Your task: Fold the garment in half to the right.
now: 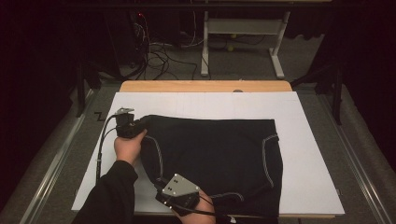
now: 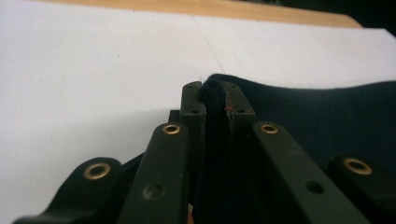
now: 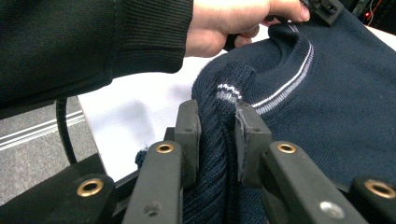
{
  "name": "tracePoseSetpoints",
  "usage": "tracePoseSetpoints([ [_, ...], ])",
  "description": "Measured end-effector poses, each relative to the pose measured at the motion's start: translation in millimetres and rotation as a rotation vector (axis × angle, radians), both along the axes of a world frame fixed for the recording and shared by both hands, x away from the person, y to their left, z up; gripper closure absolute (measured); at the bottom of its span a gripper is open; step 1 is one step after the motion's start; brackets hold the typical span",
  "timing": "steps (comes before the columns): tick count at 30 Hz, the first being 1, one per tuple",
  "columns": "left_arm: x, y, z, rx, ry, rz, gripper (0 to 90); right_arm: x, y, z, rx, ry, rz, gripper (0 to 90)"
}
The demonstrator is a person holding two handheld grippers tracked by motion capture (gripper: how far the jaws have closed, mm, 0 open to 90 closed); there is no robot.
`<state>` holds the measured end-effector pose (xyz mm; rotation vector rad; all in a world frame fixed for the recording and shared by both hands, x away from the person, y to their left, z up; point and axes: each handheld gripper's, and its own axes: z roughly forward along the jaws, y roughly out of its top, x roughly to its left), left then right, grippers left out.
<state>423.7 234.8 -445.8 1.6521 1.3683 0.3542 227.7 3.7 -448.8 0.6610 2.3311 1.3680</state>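
Note:
A dark navy knit sweater (image 1: 215, 149) with pale stripe trim lies spread on a white board (image 1: 303, 140). My left gripper (image 1: 140, 125) is at the sweater's far left corner. In the left gripper view its jaws (image 2: 215, 91) are shut on a fold of the dark fabric (image 2: 327, 116). My right gripper (image 1: 163, 183) is at the sweater's near left edge. The right gripper view shows that gripper (image 3: 218, 114) shut on a ribbed, striped band of the sweater (image 3: 336, 93). Beyond it, the person's left hand (image 3: 229, 23) holds the other gripper (image 3: 327, 7).
The white board rests on a wooden table (image 1: 205, 86) with metal rails along both sides. Bare board shows to the left, right and far side of the sweater. Behind the table stand a white desk frame (image 1: 243, 28) and floor cables (image 1: 159, 56).

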Motion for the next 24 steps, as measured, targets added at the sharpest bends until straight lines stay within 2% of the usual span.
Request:
tracePoseSetpoints([
  [1,0.1,0.7,2.3,-0.011,-0.003,0.002,78.3,0.2,-0.2,1.8,0.002,-0.004,-0.002,74.9],
  [5,1.4,0.4,12.7,0.012,-0.008,0.001,78.3,0.4,-0.6,11.1,0.011,-0.024,-0.002,75.0],
  [8,1.1,3.0,20.2,0.0,-0.021,0.009,78.2,0.0,0.6,19.0,0.01,-0.034,-0.003,75.0],
  [11,-0.6,6.1,25.8,0.014,-0.037,0.015,78.2,-1.0,3.4,26.6,0.005,-0.05,0.004,74.9],
  [18,-3.0,22.3,27.4,0.03,-0.042,0.033,78.2,-0.9,17.1,31.5,-0.006,-0.058,0.028,74.9],
  [24,-6.7,44.6,25.9,0.029,-0.045,0.058,78.2,1.8,36.0,29.1,-0.003,-0.051,0.058,74.9],
])
